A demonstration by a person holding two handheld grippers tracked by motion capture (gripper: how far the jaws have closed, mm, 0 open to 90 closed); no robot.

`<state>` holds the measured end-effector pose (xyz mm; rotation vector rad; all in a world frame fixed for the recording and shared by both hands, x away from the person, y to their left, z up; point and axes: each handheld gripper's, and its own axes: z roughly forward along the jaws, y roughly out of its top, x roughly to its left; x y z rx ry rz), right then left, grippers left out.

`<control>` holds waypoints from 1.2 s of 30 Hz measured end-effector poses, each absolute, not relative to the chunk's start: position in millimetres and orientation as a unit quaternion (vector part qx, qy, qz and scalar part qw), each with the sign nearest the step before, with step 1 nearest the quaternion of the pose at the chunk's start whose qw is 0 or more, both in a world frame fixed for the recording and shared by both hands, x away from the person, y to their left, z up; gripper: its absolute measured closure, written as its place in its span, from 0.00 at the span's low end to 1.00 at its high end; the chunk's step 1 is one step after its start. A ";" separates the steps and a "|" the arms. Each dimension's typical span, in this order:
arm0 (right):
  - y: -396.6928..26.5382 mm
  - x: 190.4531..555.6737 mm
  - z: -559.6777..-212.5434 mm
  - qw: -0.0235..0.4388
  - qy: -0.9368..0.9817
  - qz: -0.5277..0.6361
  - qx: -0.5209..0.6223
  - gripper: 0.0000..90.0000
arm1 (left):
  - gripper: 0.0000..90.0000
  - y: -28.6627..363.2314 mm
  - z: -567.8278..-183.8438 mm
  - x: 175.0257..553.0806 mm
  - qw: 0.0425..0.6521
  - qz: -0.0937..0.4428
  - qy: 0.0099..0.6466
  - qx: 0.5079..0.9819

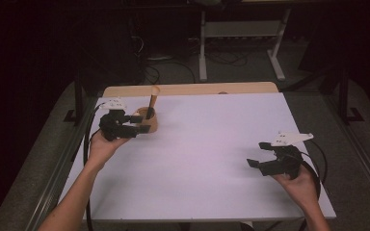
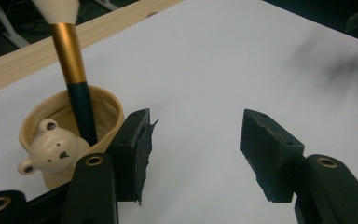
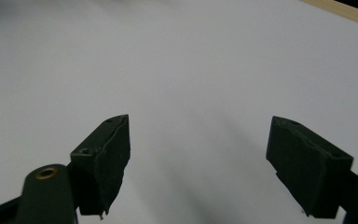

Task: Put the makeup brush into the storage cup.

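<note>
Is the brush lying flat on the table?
No, the brush stands tilted inside the bear cup, handle down.

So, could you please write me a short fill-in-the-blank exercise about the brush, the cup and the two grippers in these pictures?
1. The brush stands inside the ____-faced cup.
2. The cup sits right beside the ____ gripper.
3. The right gripper hangs over the white table with its jaws ____.
4. The band below the brush's bristles is ____ in colour.

Missing words: bear; left; open; gold
</note>
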<state>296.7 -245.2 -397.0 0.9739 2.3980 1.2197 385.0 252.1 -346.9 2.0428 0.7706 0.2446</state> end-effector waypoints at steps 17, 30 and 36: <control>-244.5 296.9 -397.5 0.141 0.830 0.421 0.336 0.23 | 0.45 249.2 -354.5 365.0 0.452 0.100 0.313 0.829; -241.9 295.5 -397.8 0.145 0.830 0.421 0.337 0.23 | 0.42 245.8 -364.0 343.2 0.441 0.105 0.308 0.837; -242.2 295.0 -399.6 0.146 0.831 0.418 0.338 0.23 | 0.42 242.3 -367.4 334.1 0.441 0.106 0.305 0.837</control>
